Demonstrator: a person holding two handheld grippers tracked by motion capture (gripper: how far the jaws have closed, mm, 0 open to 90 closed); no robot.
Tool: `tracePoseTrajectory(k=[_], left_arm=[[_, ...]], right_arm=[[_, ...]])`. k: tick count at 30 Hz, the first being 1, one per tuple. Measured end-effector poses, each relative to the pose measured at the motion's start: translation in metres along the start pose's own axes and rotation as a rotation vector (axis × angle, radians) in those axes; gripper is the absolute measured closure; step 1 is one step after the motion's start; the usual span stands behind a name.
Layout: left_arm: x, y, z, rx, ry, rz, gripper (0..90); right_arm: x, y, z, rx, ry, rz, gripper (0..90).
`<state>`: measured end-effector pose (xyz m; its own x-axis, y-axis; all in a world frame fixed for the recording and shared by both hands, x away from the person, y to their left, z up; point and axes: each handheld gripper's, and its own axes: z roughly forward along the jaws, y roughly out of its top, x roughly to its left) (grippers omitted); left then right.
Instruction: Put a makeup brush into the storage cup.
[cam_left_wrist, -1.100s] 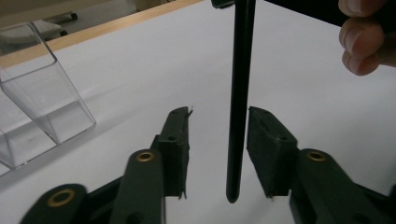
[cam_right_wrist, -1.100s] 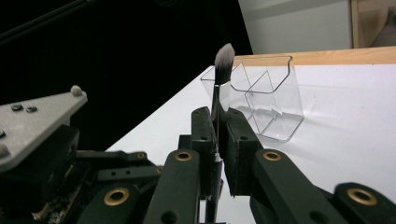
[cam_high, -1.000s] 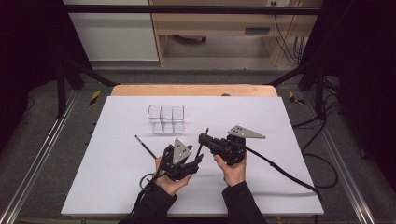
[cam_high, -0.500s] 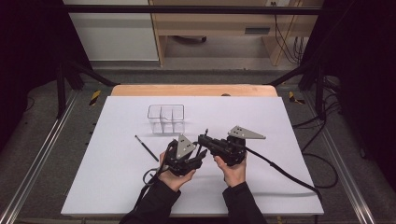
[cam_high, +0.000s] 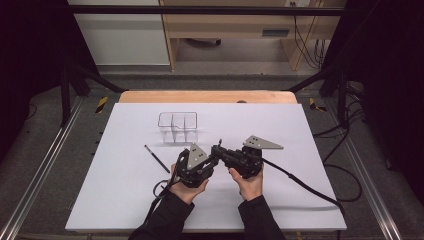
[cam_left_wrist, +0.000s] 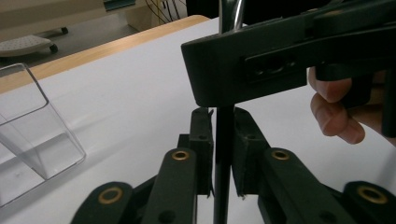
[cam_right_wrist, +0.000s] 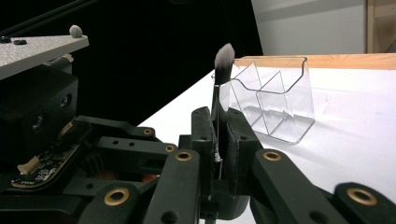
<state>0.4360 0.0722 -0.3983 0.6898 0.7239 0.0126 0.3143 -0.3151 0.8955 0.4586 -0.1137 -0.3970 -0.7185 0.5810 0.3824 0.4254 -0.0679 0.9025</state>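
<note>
Makeup brush (cam_right_wrist: 223, 63) stood upright mid-table, near side of the clear organizer (cam_high: 178, 127), gripped in my right gripper (cam_high: 218, 148). My left gripper (cam_high: 212, 159) had just been closing, now clamped its handle too; handover looked ready.

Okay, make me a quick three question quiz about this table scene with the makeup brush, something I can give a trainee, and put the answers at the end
1. True or false: both the left gripper and the right gripper are clamped on the makeup brush.
2. Which way does the brush's bristle tip point in the right gripper view? A) up B) down C) flat on the table
3. What lies on the white table to the left of the hands, apart from the clear organizer?

Key
1. True. The left jaws have just been closing and now press on the handle, below the right gripper's hold.
2. A
3. A thin dark stick, possibly another brush or pencil.
</note>
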Motion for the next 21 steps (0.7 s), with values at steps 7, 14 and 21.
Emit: tracePoseTrajectory(k=[7,14,21], left_arm=[[-0.0008,0.0005,-0.0007,-0.002,0.004,0.002,82.5],[-0.0011,0.0006,-0.0022,-0.008,0.012,0.005,82.6],[0.0073,0.0,-0.0074,-0.014,0.028,-0.01,82.6]], right_arm=[[0.0004,0.0004,-0.0008,-0.001,0.0,-0.001,84.2],[-0.0001,0.0019,-0.002,0.002,-0.004,-0.002,77.8],[0.0018,0.0049,-0.0079,-0.02,-0.016,-0.035,59.7]])
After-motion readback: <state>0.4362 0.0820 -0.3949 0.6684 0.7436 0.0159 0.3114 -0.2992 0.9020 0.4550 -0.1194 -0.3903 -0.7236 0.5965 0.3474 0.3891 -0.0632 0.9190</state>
